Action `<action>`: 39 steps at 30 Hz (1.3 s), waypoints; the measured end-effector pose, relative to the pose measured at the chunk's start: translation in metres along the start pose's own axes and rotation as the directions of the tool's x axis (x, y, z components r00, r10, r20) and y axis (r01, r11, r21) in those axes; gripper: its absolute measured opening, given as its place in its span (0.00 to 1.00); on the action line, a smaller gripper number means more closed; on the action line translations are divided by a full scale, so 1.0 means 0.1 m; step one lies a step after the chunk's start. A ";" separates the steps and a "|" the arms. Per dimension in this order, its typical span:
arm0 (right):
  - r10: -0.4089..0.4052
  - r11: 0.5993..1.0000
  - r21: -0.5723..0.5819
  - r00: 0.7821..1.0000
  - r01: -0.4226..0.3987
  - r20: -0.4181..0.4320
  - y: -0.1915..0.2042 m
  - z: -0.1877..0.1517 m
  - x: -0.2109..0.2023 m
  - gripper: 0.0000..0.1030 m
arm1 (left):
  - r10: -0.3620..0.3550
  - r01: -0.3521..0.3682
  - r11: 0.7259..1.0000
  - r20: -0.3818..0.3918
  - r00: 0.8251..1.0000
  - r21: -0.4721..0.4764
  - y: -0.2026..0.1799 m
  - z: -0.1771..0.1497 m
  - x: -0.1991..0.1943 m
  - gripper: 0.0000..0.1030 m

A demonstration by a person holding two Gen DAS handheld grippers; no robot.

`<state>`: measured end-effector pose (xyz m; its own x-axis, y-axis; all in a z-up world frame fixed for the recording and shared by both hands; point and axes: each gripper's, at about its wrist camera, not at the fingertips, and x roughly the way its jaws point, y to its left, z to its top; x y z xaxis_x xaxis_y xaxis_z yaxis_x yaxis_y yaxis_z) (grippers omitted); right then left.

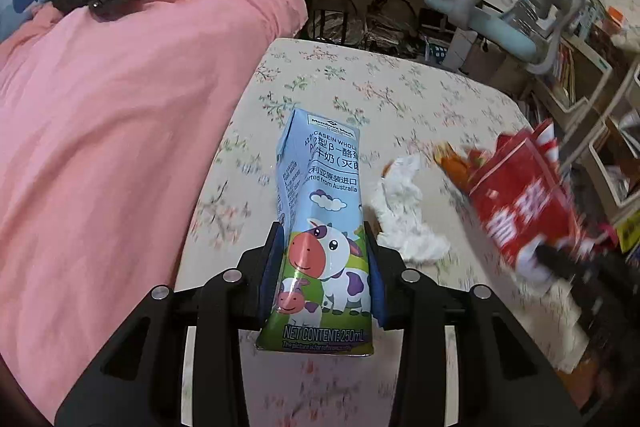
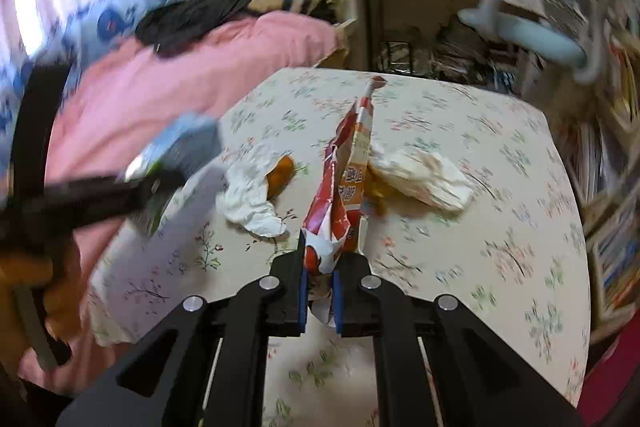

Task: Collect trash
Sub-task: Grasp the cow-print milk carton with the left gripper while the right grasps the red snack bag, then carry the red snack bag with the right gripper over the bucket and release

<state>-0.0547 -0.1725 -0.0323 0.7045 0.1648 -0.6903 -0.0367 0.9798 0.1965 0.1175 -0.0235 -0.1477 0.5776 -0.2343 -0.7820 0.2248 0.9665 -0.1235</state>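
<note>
Thin card, light and crushable: I clamp the milk carton [image 1: 320,227] low in my left gripper [image 1: 326,267], right gripper [image 2: 320,283] pinching the limp snack bag [image 2: 340,195] beside it.

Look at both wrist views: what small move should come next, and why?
Probably carry both items off the bed to a bin, which is not in view. The left gripper already clamps the milk carton and the right gripper pinches the red snack wrapper; crumpled tissues remain.
</note>
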 end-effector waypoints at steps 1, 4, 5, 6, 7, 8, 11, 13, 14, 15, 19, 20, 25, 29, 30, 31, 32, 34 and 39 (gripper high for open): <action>0.014 0.999 0.029 1.000 -0.015 0.005 -0.06 0.00 -0.05 0.10 | 0.000 0.000 1.000 0.003 1.000 0.005 0.00 -0.03 -0.05 0.35; 0.071 0.989 0.130 0.997 -0.072 0.012 -0.24 -0.03 -0.16 0.10 | -0.014 0.014 1.000 0.010 1.000 -0.007 0.03 -0.11 -0.18 0.35; 0.089 0.983 0.161 0.996 -0.090 0.013 -0.28 -0.03 -0.17 0.10 | -0.015 0.015 1.000 0.011 1.000 -0.011 0.04 -0.13 -0.21 0.35; 0.106 0.977 0.185 0.994 -0.106 0.012 -0.26 0.02 -0.11 0.10 | -0.017 0.018 1.000 0.013 1.000 -0.016 0.05 -0.16 -0.25 0.35; 0.124 0.970 0.210 0.992 -0.123 0.010 -0.29 0.01 -0.13 0.10 | -0.019 0.019 1.000 0.018 1.000 -0.017 0.05 -0.18 -0.29 0.35; 0.139 0.963 0.233 0.990 -0.137 0.007 -0.31 0.01 -0.12 0.10 | -0.018 0.018 1.000 0.022 1.000 -0.015 0.04 -0.20 -0.33 0.35; 0.179 0.943 0.287 0.984 -0.168 -0.013 -0.38 -0.04 -0.13 0.10 | -0.014 0.014 1.000 0.026 1.000 -0.018 0.04 -0.26 -0.41 0.35; 0.196 0.931 0.320 0.980 -0.176 -0.030 -0.43 -0.11 -0.14 0.10 | -0.011 0.011 1.000 0.022 1.000 -0.018 0.04 -0.30 -0.43 0.35; 0.202 0.926 0.332 0.979 -0.180 -0.033 -0.45 -0.13 -0.15 0.10 | -0.009 0.009 1.000 0.020 1.000 -0.017 0.03 -0.32 -0.44 0.35; 0.210 0.919 0.348 0.977 -0.186 -0.032 -0.48 -0.16 -0.16 0.10 | -0.010 0.011 1.000 0.019 1.000 -0.017 0.02 -0.34 -0.46 0.35; 0.239 0.898 0.385 0.971 -0.215 -0.016 -0.51 -0.22 -0.25 0.10 | -0.010 0.010 1.000 0.034 0.999 -0.010 -0.01 -0.39 -0.57 0.35; 0.245 0.895 0.388 0.970 -0.221 -0.012 -0.51 -0.23 -0.26 0.10 | -0.007 0.008 1.000 0.040 0.999 -0.006 -0.03 -0.42 -0.61 0.35; 0.270 0.879 0.405 0.963 -0.252 0.013 -0.51 -0.30 -0.38 0.10 | 0.004 -0.004 1.000 0.069 0.998 0.002 -0.08 -0.52 -0.76 0.35; 0.289 0.864 0.420 0.957 -0.279 0.043 -0.55 -0.37 -0.49 0.10 | 0.011 -0.011 1.000 0.095 0.995 0.005 -0.12 -0.62 -0.88 0.35; 0.292 0.860 0.423 0.955 -0.285 0.050 -0.56 -0.38 -0.51 0.10 | 0.014 -0.015 1.000 0.102 0.995 0.009 -0.14 -0.64 -0.91 0.35; 0.295 0.857 0.426 0.954 -0.291 0.058 -0.56 -0.40 -0.54 0.10 | 0.015 -0.017 1.000 0.107 0.994 0.013 -0.16 -0.66 -0.94 0.35; 0.296 0.855 0.428 0.953 -0.295 0.065 -0.57 -0.42 -0.57 0.10 | 0.017 -0.019 1.000 0.112 0.994 0.019 -0.18 -0.68 -0.97 0.35; 0.298 0.851 0.430 0.951 -0.302 0.077 -0.58 -0.45 -0.62 0.10 | 0.020 -0.023 0.999 0.121 0.992 0.028 -0.23 -0.72 -1.02 0.35; 0.303 0.843 0.435 0.947 -0.317 0.104 -0.60 -0.50 -0.71 0.10 | 0.022 -0.028 0.999 0.138 0.990 0.042 -0.31 -0.81 -1.12 0.35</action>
<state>-0.1383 -0.2377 -0.0299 0.7300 0.4409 -0.5223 0.0539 0.7246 0.6870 -0.0176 -0.0182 -0.1054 0.6851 -0.2251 -0.6928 0.2413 0.9675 -0.0758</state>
